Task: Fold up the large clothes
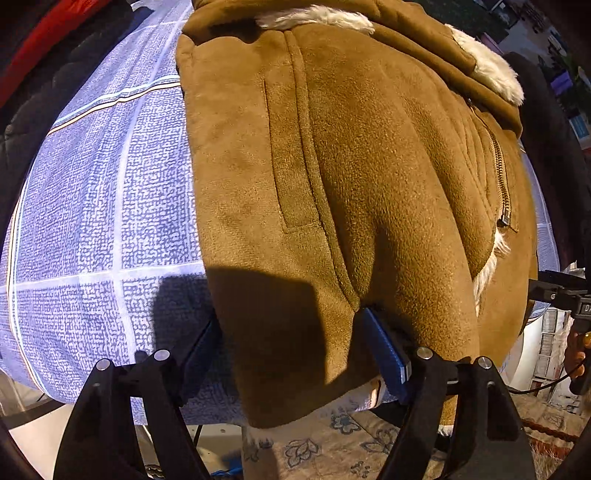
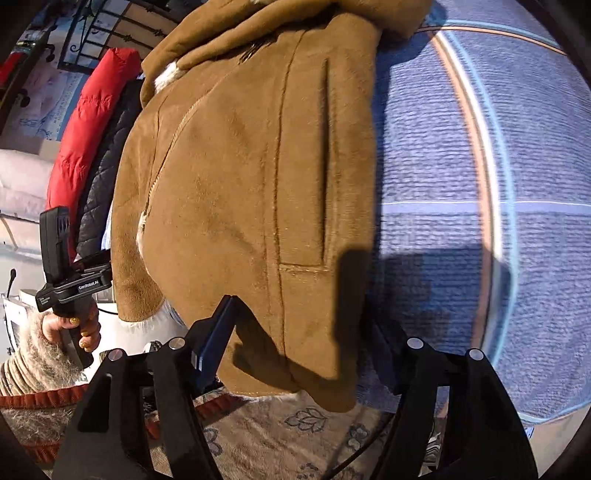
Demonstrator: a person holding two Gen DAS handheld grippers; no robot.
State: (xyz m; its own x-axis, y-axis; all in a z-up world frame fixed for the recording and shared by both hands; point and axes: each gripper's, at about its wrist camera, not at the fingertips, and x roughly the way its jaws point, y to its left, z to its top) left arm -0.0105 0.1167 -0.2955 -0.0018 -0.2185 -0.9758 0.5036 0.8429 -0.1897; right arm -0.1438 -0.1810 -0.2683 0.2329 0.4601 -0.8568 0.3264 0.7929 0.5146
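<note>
A brown suede jacket with cream fleece lining lies on a bed's blue checked sheet, its hem hanging over the near edge. My left gripper straddles the hem's left corner. Its right pad presses a crease into the suede, and its left finger sits against the jacket's side edge. In the right wrist view the jacket shows its other pocket. My right gripper straddles the hem's right corner with its jaws apart: its left pad touches the suede and the other finger is in shadow beside the edge.
A red puffer coat and a black quilted coat lie along the bed's far side, by a metal railing. A patterned rug covers the floor below the bed edge. A hand in a fuzzy sleeve grips the other tool's handle.
</note>
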